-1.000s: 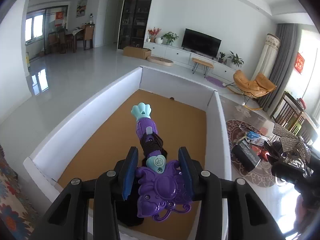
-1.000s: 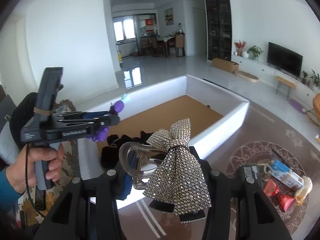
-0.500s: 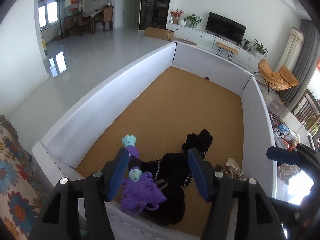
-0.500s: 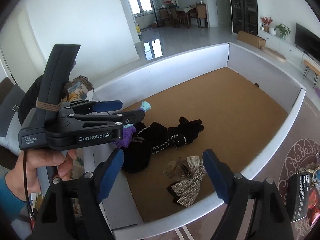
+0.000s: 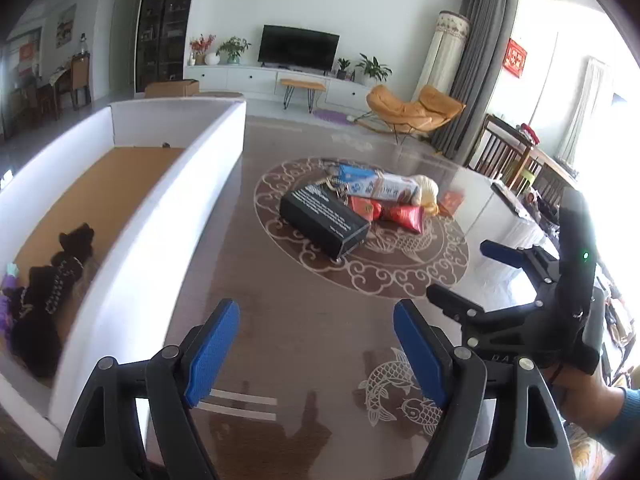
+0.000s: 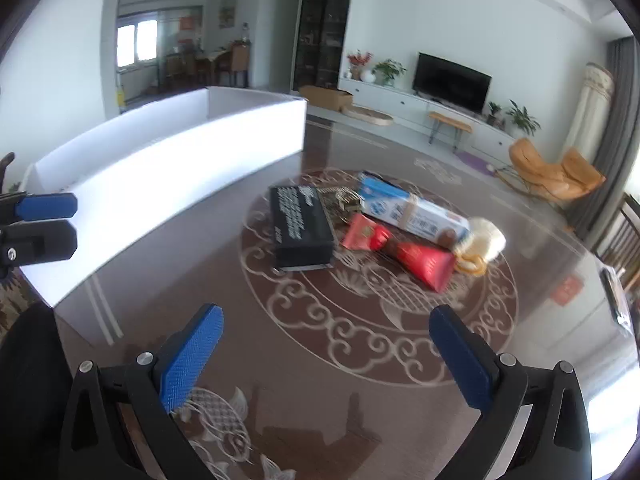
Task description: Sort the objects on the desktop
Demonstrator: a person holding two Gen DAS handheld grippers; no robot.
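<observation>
Glossy patterned table (image 6: pixel 320 360), rectangular black box (image 6: pixel 301 227), crinkly red wrappers (image 6: pixel 424 262).

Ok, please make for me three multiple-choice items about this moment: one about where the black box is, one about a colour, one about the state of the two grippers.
1. Where is the black box?
A. inside the white bin
B. on the table, outside the bin
C. in the right gripper

2. What colour are the gripper pads?
A. blue
B. red
C. yellow

3. What state are the left gripper and right gripper in?
A. both shut on objects
B. only the left holds something
C. both open and empty

Answers: 1 B, it lies on the patterned table beside the white bin. 2 A, the pads show blue. 3 C, the jaws stand wide apart with only table between them.
</observation>
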